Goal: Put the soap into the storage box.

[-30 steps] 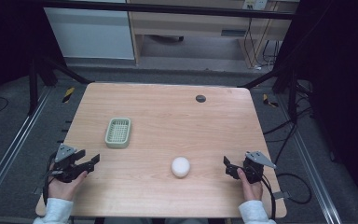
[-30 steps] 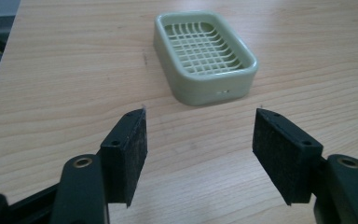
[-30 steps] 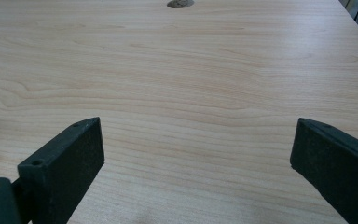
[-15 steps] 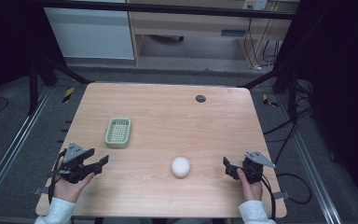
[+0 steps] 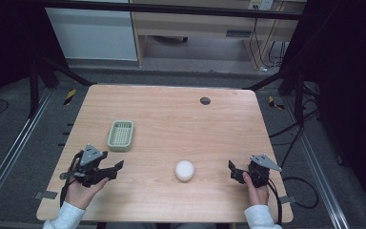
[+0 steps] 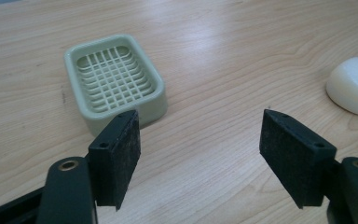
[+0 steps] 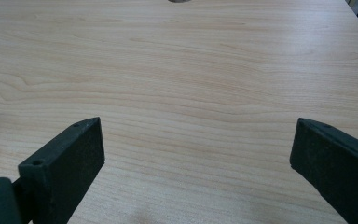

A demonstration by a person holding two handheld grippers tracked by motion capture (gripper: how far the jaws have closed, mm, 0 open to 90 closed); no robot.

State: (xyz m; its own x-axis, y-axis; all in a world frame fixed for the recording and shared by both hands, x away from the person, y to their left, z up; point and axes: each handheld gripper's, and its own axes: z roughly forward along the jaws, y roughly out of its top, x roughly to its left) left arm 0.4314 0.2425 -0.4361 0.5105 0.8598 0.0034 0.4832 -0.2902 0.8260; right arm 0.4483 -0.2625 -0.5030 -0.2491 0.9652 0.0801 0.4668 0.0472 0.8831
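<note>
Right, your white rounded bar of soap (image 5: 184, 170) lies bare on the pale wooden table (image 5: 171, 114), near its front edge, at about four o'clock from the pale green slotted plastic soap dish (image 5: 121, 135) and well apart from it. Your left gripper (image 5: 116, 171) has its jaws spread, nothing between them, soap at its three o'clock. Your right gripper (image 5: 231, 171) is spread wide too, soap at its nine o'clock. Looks like the approach step: next, close in on the soap, straddle it squarely, then pinch gently; it may slip.
</note>
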